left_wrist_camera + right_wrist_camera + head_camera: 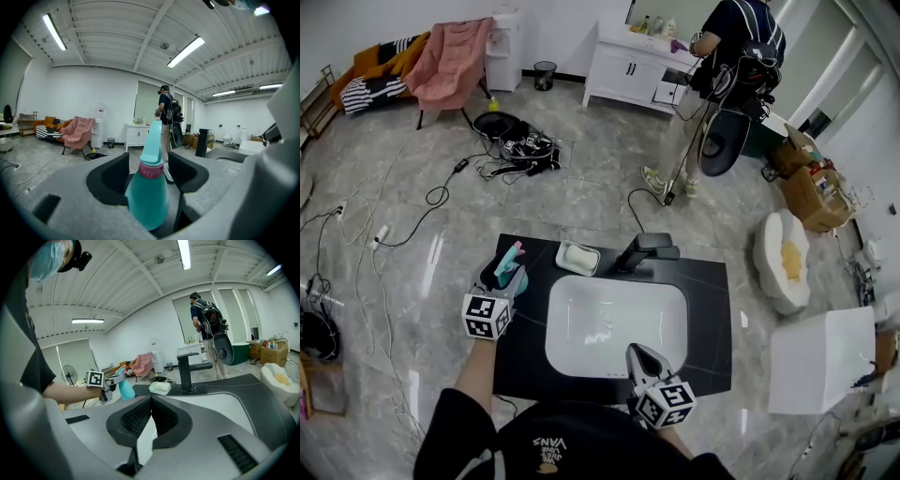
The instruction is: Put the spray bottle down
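Note:
A teal spray bottle (508, 265) with a pink collar stands upright at the far left corner of the black counter (712, 319). My left gripper (512, 275) is around it. In the left gripper view the bottle (149, 197) sits between the dark pads (108, 180) with a gap on each side, so the left gripper (147, 171) is open. The right gripper view shows the bottle (125, 390) at the counter's left end. My right gripper (639, 354) hovers at the sink's near edge, its jaws shut and empty (151, 401).
A white sink basin (619, 323) fills the counter's middle, with a black faucet (647, 251) and a white soap dish (578, 257) behind it. Cables (441, 192) trail over the floor. A person (727, 56) stands at a white cabinet (628, 70). A white box (820, 361) stands to the right.

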Available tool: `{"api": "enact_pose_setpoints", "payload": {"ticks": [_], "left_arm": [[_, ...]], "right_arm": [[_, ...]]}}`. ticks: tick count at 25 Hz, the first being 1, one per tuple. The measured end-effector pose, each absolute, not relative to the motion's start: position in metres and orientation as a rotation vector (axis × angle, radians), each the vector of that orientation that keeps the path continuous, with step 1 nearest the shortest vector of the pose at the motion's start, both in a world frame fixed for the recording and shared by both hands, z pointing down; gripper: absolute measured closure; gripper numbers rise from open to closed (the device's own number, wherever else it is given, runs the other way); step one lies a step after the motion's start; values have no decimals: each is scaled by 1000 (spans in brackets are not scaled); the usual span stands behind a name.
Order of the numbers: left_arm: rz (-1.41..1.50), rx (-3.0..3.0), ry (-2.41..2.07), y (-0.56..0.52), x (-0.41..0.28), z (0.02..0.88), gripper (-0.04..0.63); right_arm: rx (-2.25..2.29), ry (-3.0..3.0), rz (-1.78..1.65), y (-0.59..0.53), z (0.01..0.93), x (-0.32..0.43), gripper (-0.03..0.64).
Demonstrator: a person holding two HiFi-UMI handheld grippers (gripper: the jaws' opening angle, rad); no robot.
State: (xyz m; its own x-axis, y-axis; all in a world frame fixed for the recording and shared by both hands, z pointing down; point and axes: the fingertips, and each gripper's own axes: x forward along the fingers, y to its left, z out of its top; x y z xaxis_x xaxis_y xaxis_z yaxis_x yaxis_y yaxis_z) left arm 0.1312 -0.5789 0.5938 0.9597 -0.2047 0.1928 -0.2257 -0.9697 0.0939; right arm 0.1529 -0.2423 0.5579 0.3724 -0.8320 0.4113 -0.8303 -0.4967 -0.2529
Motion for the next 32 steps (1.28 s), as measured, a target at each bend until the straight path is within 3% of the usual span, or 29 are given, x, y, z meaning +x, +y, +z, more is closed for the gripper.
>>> {"api": "enact_pose_setpoints", "payload": {"ticks": [11, 32], "left_arm": [[286, 2964, -369, -566, 112, 592, 324], [202, 2930, -734, -484, 4, 546, 347]], "right_arm": [[-2567, 1630, -771, -240, 556, 154, 615], [-2355, 1954, -723, -212, 548, 158, 615]]}}
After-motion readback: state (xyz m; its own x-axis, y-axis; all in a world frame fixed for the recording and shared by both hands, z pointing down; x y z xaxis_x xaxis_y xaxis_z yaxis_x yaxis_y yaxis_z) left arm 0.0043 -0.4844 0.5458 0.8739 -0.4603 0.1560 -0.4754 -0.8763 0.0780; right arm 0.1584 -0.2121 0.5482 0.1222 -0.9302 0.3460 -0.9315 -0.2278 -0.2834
